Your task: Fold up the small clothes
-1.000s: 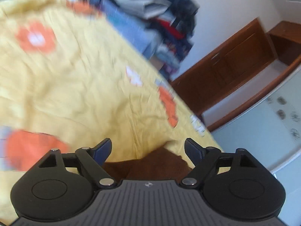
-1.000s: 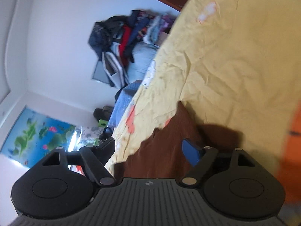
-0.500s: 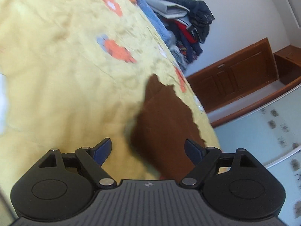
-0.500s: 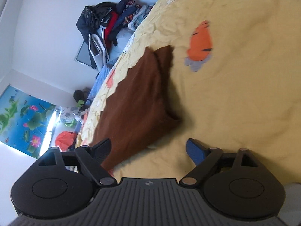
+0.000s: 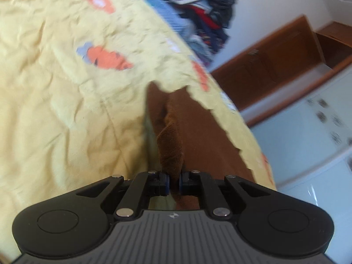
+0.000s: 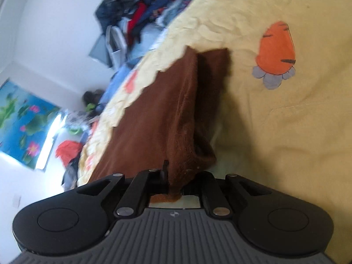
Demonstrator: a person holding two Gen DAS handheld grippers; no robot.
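**A:** Where is the garment, and what have your fingers got?

**B:** You have the brown garment lying on the yellow bedsheet, close to the edge of the bed. Your left gripper has its fingers closed on a raised fold of that brown cloth at the garment's near end; the fold stands up in a ridge that runs away from the fingers toward the far end.

**A:** And the other hand?

**B:** Your right gripper is pinching the same brown garment. The cloth bunches between the closed fingers and a small tuft pokes out behind them. From there the fabric rises in a thick fold, with a second flap lying to its right on the sheet.

**A:** What sits around it?

**B:** In the right wrist view, an orange carrot print marks the bedsheet to the right of the garment and apart from it. In the left wrist view, another carrot print lies to the far left of the garment. A pile of clothes is heaped at the far end of the bed against the white wall, and wooden furniture stands beyond the bed's right edge. Both views are somewhat blurred.
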